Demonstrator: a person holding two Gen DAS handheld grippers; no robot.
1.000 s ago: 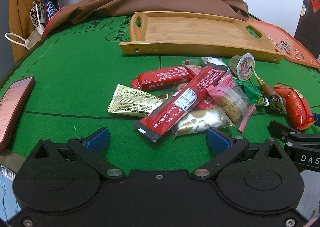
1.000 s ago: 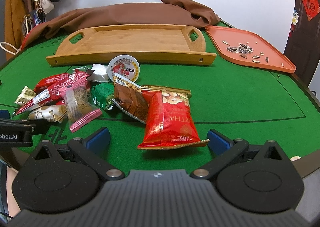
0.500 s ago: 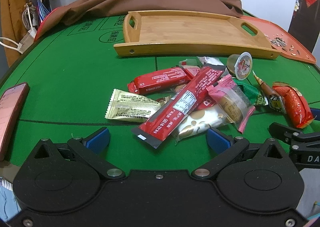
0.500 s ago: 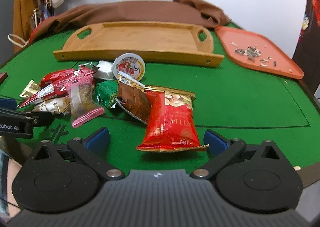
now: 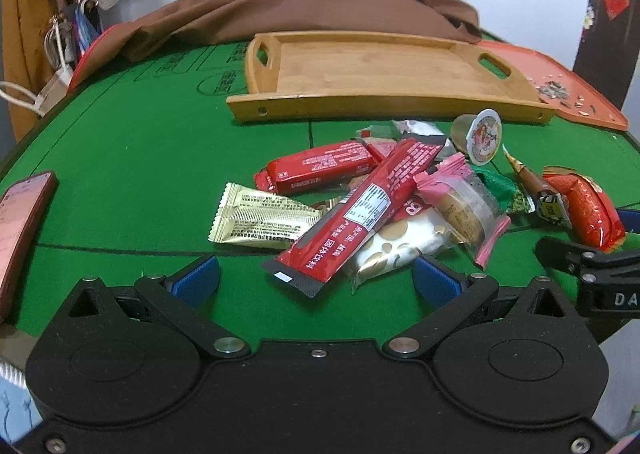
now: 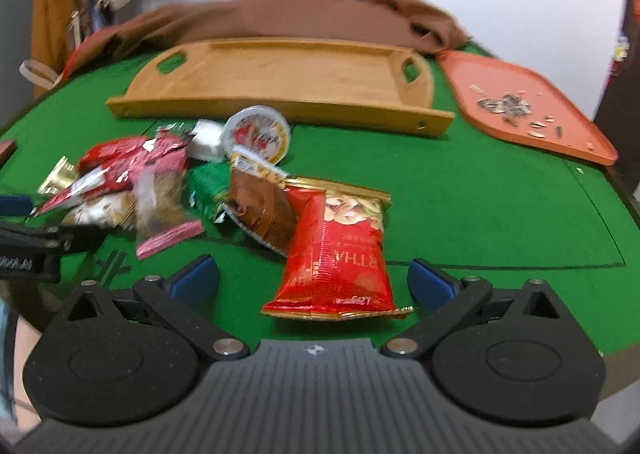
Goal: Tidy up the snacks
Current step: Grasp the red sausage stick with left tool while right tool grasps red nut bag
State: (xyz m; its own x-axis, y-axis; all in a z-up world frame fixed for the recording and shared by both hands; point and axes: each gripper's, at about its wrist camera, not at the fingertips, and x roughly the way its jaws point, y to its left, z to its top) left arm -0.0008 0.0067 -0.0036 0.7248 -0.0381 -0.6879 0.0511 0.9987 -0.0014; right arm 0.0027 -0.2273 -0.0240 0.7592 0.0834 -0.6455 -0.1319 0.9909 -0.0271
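Both spread wide over green felt, gripping nothing.

Left wrist: left gripper facing long red snack bar atop pile, before bamboo tray. Right wrist: right gripper facing red nut pouch.

Snacks piled mid-table, tray waiting behind.
The snack pile sits on the table, the wooden tray just behind it, a cloth behind that, a phone far left, a flat tray right.
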